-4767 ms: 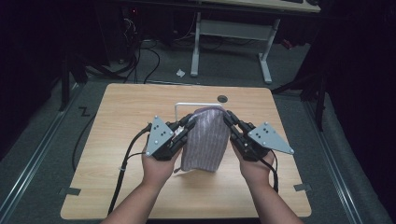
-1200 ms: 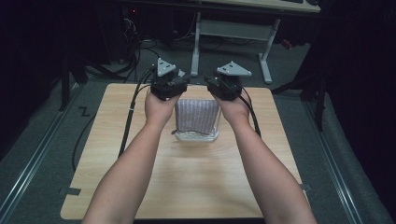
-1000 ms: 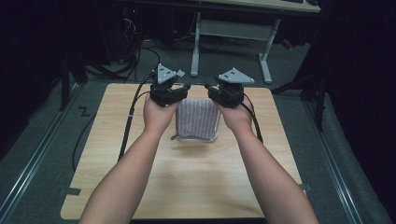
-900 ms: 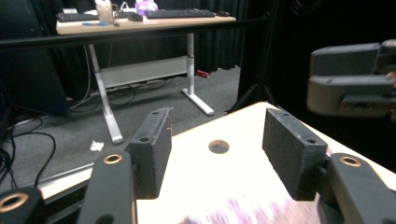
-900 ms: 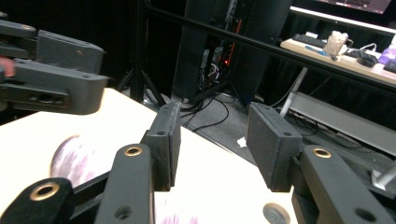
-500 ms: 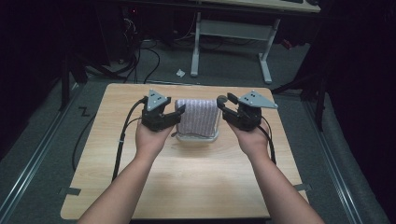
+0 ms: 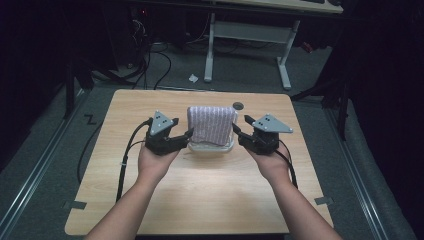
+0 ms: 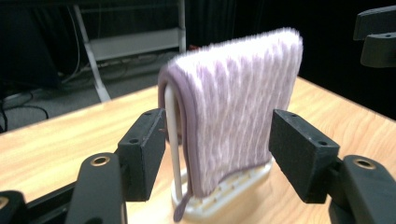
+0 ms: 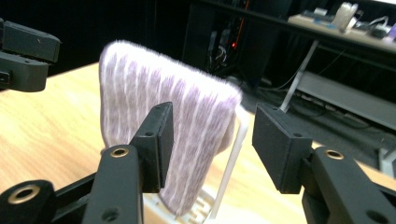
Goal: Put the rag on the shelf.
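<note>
A purple-and-white striped cloth hangs folded over a white rack standing on the far middle of the tabletop, near its far edge, by a dark round hole. Bare wood lies open in front and to both sides. The left tool sits just beside the rack's left, jaws spread wide and empty; the right tool mirrors it on the right, also wide and empty. Both forearms reach in from the near edge, hands level and angled inward.
</note>
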